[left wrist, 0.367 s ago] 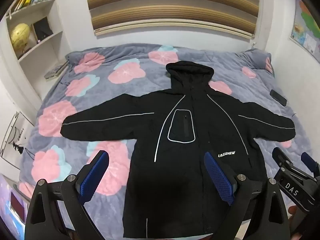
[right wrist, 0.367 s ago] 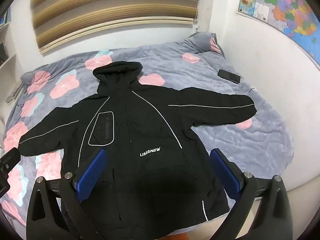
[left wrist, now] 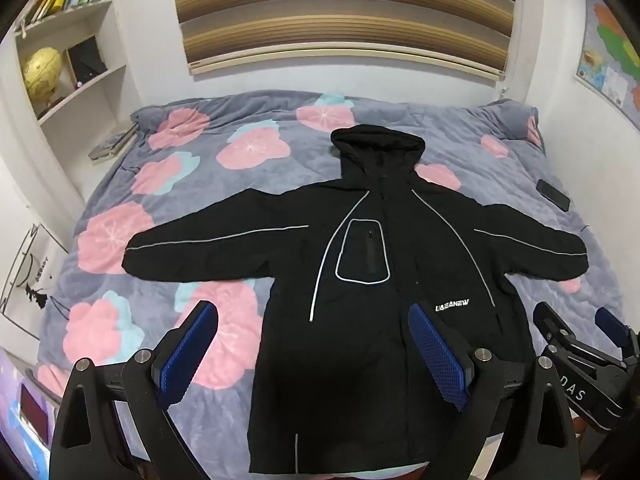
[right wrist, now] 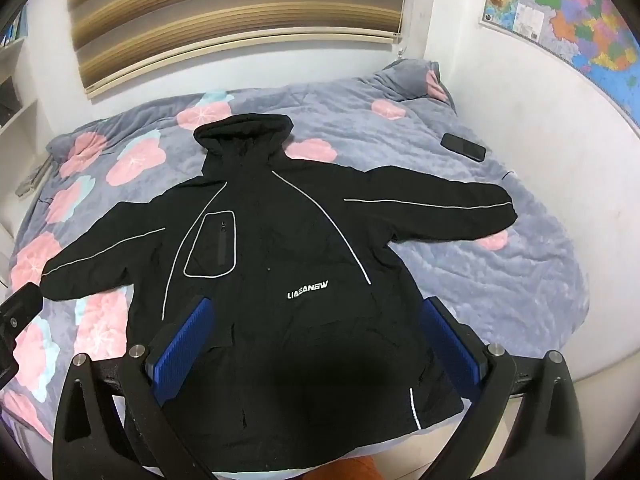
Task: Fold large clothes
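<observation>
Across the middle of the bed (left wrist: 192,216), lying flat and face up: black hooded jacket (left wrist: 360,320), hood (left wrist: 378,148) pointing toward the far edge under the striped blind (left wrist: 344,20), hem reaching the near edge. Spreading wide, both sleeves, one toward the bed's left edge, the other toward its right edge. Resting near the far right corner, on the flowered quilt, a dark phone (right wrist: 463,147), apart from the sleeve. Hovering above the near edge, left tongs (left wrist: 314,354), released, blue pads (left wrist: 188,354) standing wide apart, gripping nothing. Hanging over the hem beside them, right tongs (right wrist: 316,342), likewise spread wide, holding nothing. Standing off the left edge, a white shelf (left wrist: 76,92) carrying a gold globe (left wrist: 42,70). Hanging on the right wall, a coloured map (right wrist: 568,28).
</observation>
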The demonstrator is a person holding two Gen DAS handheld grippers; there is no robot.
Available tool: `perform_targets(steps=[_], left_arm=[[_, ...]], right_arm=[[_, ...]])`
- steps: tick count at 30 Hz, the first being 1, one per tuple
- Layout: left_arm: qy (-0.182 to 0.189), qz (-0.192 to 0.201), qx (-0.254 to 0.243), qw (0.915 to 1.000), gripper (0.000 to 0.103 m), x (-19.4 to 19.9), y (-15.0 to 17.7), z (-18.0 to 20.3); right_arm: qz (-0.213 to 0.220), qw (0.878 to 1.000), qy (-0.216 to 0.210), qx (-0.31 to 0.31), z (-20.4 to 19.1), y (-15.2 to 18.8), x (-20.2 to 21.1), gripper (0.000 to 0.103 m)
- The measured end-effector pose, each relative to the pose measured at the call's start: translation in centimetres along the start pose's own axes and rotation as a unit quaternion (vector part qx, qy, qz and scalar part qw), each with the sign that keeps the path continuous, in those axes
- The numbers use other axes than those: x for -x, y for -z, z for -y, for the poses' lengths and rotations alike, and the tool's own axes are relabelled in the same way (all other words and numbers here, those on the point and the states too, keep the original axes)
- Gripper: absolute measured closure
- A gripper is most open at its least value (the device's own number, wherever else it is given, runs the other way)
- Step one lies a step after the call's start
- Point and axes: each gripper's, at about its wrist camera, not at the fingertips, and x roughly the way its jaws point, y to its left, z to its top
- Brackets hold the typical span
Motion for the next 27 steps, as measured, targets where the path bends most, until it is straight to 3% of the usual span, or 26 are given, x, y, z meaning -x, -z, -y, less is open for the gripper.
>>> perform_targets(steps=[27], left_arm=[[0.002, 0.008, -0.018, 0.9998, 0.007, 0.0, 0.5, 0.2]], right_arm=[[-0.010, 1.000, -0.015, -0.006, -1.5, 0.2, -0.1, 0.000]])
